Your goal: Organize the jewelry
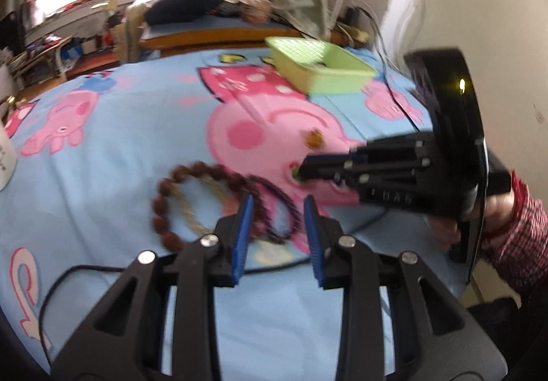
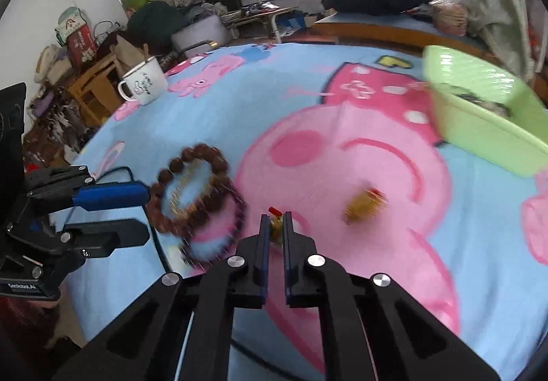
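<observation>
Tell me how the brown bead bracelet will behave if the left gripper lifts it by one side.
The brown bead bracelet looks strung from separate round beads, so it would probably sag, not hold its ring. It overlaps a thin dark cord, which may drag along. The left gripper is open.

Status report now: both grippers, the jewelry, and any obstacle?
Left gripper open above bead bracelets. Right gripper shut on small gold charm. Green tray ahead, path unobstructed.

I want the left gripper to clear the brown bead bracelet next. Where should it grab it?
Pinch one side of the brown bead bracelet across the bead strand, coming straight down from above. It lies flat as an open ring on the bedsheet; its left arc is free, while the right overlaps a dark cord. The left gripper is already open.
</observation>
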Demonstrator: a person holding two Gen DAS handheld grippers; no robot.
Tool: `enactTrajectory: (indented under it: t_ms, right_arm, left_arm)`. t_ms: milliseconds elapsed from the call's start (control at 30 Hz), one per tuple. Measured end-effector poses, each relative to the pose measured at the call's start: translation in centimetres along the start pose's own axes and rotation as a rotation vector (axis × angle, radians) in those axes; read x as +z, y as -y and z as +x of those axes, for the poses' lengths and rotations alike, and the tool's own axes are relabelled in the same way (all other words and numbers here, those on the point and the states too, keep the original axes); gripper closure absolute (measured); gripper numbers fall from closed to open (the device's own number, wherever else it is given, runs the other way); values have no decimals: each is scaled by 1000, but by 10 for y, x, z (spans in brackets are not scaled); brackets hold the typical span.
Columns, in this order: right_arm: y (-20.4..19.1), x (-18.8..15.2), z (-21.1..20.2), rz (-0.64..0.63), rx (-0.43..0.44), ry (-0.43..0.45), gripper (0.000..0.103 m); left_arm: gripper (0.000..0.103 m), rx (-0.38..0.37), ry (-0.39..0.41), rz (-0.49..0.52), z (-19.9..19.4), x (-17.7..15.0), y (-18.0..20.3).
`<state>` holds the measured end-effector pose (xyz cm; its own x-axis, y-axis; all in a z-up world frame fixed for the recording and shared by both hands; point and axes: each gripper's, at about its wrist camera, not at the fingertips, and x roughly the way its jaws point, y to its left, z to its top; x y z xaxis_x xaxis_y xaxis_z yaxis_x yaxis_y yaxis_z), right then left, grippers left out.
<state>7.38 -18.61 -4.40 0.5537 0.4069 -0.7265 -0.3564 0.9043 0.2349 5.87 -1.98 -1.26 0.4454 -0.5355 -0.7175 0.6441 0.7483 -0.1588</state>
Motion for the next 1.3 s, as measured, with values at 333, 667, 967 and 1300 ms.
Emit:
enactTrajectory:
  t_ms: [333,667,967,1300]
  right_arm:
    - [48,-58,-53,129,-63,79,103]
    - [41,-51,-56,87,-20,116,103]
    - [26,-42,-34,-24,-52,38,92]
    - [57,-27,-66,-1,-76,155,103]
  left_arm:
    - [74,46,-104,130,45,-4,35]
    - [78,67,-126,154,45,-7,46]
    - [89,57,-139,130,53,-4,46]
    - [89,-133,-88,60,56,76,42]
